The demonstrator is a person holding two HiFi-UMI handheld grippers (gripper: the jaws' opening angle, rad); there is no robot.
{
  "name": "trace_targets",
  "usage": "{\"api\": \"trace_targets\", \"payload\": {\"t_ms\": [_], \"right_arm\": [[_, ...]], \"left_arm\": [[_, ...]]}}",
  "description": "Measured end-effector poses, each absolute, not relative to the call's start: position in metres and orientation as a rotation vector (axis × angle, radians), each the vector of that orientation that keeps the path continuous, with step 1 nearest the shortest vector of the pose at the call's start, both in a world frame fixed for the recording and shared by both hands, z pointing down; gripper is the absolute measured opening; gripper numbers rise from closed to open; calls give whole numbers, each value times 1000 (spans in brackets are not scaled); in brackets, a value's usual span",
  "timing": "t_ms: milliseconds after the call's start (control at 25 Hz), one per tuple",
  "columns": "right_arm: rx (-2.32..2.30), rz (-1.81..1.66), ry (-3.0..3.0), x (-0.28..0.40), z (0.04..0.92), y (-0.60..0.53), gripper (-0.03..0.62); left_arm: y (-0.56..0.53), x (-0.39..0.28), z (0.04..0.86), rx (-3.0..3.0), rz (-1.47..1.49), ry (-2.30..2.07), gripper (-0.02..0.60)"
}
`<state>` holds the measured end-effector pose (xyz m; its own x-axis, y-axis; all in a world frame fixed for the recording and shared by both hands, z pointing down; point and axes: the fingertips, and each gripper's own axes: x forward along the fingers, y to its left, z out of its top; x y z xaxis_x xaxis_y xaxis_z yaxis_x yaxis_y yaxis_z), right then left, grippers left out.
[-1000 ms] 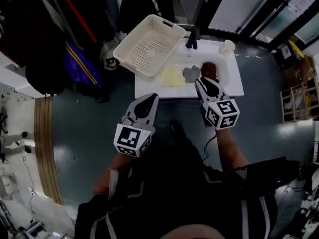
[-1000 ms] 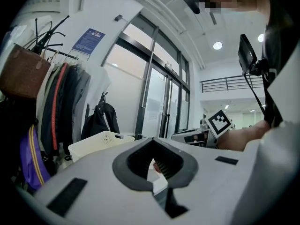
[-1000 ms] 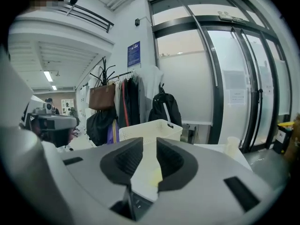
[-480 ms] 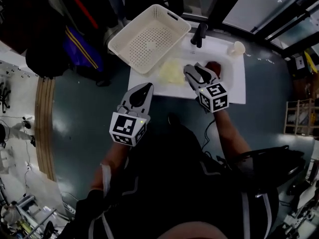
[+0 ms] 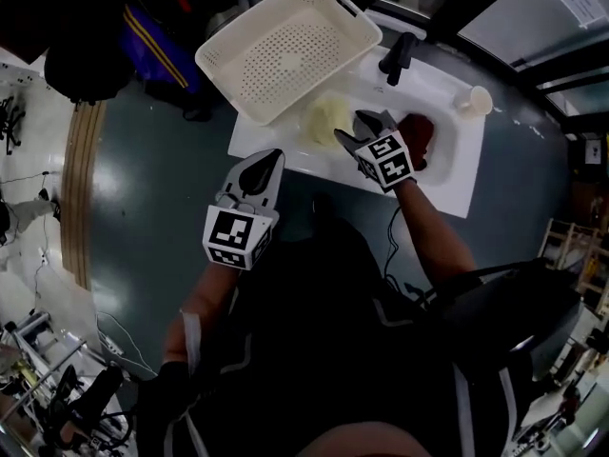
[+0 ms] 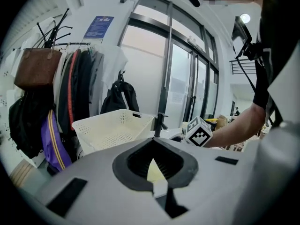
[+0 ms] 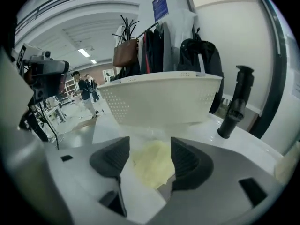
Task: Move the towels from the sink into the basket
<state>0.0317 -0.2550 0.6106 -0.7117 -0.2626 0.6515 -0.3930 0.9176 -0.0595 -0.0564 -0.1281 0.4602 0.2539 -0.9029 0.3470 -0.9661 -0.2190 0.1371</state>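
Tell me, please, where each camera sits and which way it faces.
Head view: on the person's head, looking steeply down at basket, sink, left gripper, right gripper, left forearm and right forearm.
Left gripper view: on the left gripper, looking past its closed jaws toward the basket; the right forearm shows.
Right gripper view: on the right gripper, looking at the yellow towel, between its jaws untouched; they have just been opening.
Shared: all three show the basket.

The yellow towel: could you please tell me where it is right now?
In the head view the yellow towel lies on the sink unit's left side, just below the basket, left of the dark red towel.
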Motion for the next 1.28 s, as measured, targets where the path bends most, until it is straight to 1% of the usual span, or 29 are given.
{"api": "trace_targets", "payload": {"t_ms": [280, 400, 600, 920, 1120, 1280], "right_arm": [[289, 253, -2300, 14, 682, -272, 307], [222, 262, -2272, 7, 708, -274, 308], [138, 246, -2247, -10, 741, -273, 324], [87, 242, -2160, -17, 789, -274, 325], [87, 232, -2158, -20, 789, -274, 310], [67, 228, -2129, -20, 788, -266, 238]], "left_arm": [[-140, -50, 493, 2094, 277, -1756, 3], [-141, -54, 501, 2045, 263, -1796, 3], [-136, -56, 513, 1990, 275, -1820, 3], [-119, -61, 524, 1903, 275, -1865, 3], [-110, -65, 525, 1880, 287, -1890, 3], [-107, -64, 516, 1894, 280, -1894, 3]]}}
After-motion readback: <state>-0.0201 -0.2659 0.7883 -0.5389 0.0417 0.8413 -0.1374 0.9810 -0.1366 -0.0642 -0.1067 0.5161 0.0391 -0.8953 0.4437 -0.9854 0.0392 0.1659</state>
